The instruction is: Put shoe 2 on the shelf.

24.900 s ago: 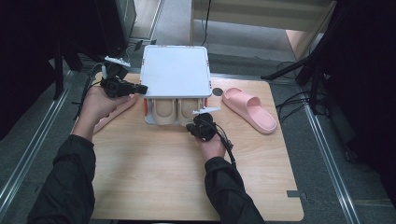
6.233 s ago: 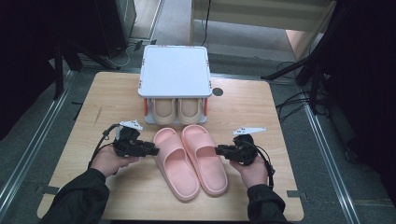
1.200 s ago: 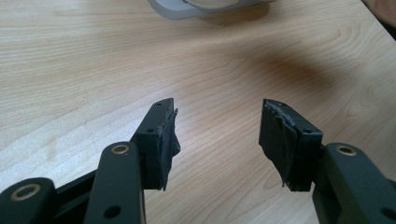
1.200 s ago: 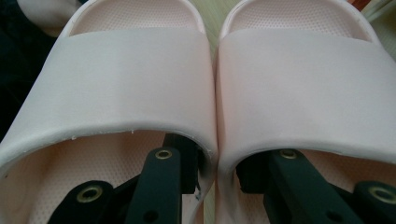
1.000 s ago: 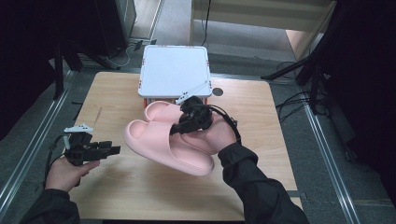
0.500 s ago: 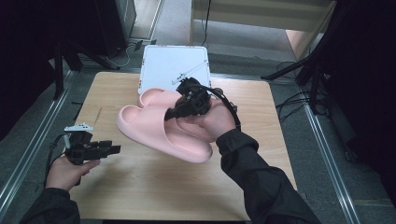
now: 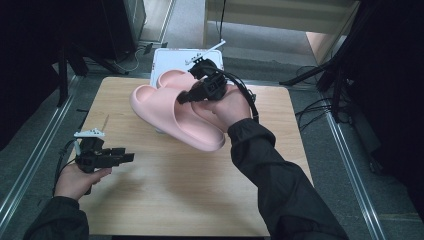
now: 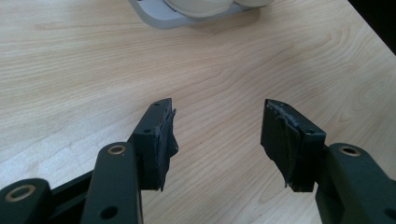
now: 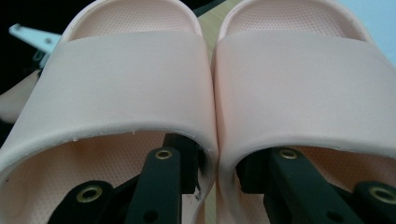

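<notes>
1. High view first: I see my right gripper lifted above the far half of the wooden table, carrying the pair of pink slippers clear of the tabletop.
2. The two slippers hang side by side, pressed together along their inner edges, with their long axis running from the far left toward the near right.
3. Right gripper view: one black jaw sits inside each slipper, under the straps, and the two jaws pinch the slippers' touching inner walls between them. I read that as clamped on the pair of pink slippers, not loose.
4. Behind the slippers in the high view I can make out the white rack at the far edge of the table; the slippers cover most of it from this angle.
5. My left gripper is held low over the near left part of the table, well apart from the slippers, pointing toward the right of the picture.
6. Left gripper view: the jaws of my left gripper stand wide apart with bare wood grain between them; nothing is held or touched. The pads look worn and ragged at the edges.
7. At the top of that same view I see the grey lower edge of the white rack with a pale slipper resting in it.
</notes>
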Demonstrator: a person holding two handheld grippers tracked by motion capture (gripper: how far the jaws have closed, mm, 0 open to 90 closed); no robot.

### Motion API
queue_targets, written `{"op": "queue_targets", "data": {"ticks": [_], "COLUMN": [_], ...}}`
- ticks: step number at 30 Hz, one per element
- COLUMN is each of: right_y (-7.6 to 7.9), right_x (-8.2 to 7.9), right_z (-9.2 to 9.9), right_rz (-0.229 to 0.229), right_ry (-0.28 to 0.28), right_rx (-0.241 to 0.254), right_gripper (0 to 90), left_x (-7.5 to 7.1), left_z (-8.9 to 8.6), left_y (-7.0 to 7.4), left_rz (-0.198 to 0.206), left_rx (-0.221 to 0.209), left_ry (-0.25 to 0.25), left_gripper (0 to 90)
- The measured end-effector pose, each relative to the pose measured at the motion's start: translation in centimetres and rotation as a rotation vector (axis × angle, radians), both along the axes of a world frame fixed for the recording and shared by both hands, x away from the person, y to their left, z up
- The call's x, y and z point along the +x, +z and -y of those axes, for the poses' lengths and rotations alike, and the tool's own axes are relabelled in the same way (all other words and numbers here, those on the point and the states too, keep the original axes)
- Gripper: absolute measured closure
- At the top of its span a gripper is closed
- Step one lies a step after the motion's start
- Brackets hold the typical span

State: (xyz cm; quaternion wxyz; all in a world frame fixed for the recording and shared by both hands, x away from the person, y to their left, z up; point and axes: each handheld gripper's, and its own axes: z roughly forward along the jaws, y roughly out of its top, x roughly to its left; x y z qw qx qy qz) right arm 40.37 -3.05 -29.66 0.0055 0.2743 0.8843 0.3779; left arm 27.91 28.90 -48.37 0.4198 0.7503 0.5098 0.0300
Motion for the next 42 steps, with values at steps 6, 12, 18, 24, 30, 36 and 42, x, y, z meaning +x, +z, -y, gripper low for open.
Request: {"op": "queue_targets", "data": {"ticks": [6, 12, 18, 24, 30, 36, 42], "right_y": [-0.2, -0.1, -0.4, -0.7, -1.4, -2.2, -3.0], "right_x": [2.3, 4.5, 6.6, 8.6, 10.4, 11.7, 12.5], "right_z": [-0.3, -0.7, -1.6, -2.5, -4.0, -5.8, -6.8], "right_rz": [0.03, 0.03, 0.056, 0.057, 0.068, 0.07, 0.051], "right_ry": [-0.075, -0.199, -0.314, -0.45, -0.593, -0.679, -0.757], "right_rx": [-0.029, -0.051, -0.099, -0.102, -0.111, -0.136, -0.113], "right_gripper": [73.7, 73.7, 73.8, 73.7, 73.4, 73.2, 72.7], "left_x": [0.7, 1.7, 2.6, 3.4, 4.4, 5.1, 5.2], "left_z": [0.3, 1.1, 1.7, 2.3, 3.2, 4.2, 4.6], "left_y": [0.1, 0.2, 0.4, 0.5, 0.5, 0.5, 0.5], "left_rz": [0.011, 0.012, 0.015, 0.025, 0.021, 0.012, 0.01], "left_rx": [-0.01, 0.009, -0.012, -0.01, -0.016, -0.028, -0.023], "left_ry": [-0.01, -0.046, -0.081, -0.102, -0.135, -0.174, -0.186], "left_gripper": [43.4, 43.3, 43.4, 43.4, 43.5, 43.7, 43.9]}}
